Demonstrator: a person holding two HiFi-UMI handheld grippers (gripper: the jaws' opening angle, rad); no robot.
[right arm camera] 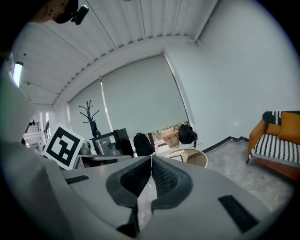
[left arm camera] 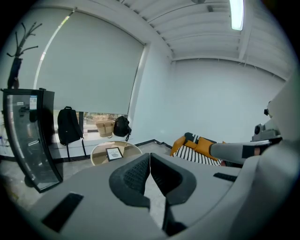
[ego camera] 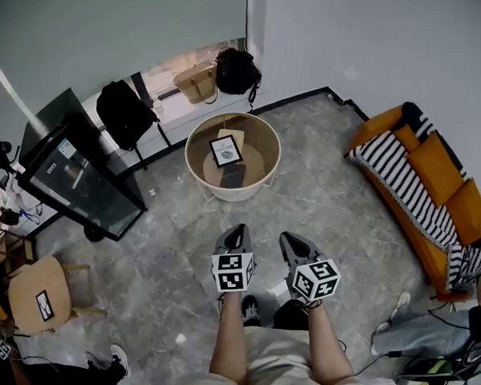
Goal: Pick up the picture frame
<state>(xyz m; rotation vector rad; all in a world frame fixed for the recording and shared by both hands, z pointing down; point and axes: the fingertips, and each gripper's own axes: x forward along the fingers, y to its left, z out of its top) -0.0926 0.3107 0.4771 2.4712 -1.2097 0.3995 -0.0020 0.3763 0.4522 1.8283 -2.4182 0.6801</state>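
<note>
A black-rimmed picture frame (ego camera: 225,150) stands propped inside a round beige table with a raised rim (ego camera: 196,139), well ahead of me on the grey floor. The frame (left arm camera: 114,153) looks small and far off in the left gripper view, and only part of it (right arm camera: 176,158) shows in the right gripper view. My left gripper (ego camera: 238,230) and right gripper (ego camera: 286,238) hover side by side over the floor, short of the table. Both are shut with nothing between the jaws.
A dark glass cabinet (ego camera: 79,180) stands at the left. Two black backpacks (ego camera: 125,113) and a tan bag (ego camera: 196,82) sit on the window ledge. An orange sofa with a striped blanket (ego camera: 421,186) lines the right wall. A small round wooden stool (ego camera: 38,293) is at lower left.
</note>
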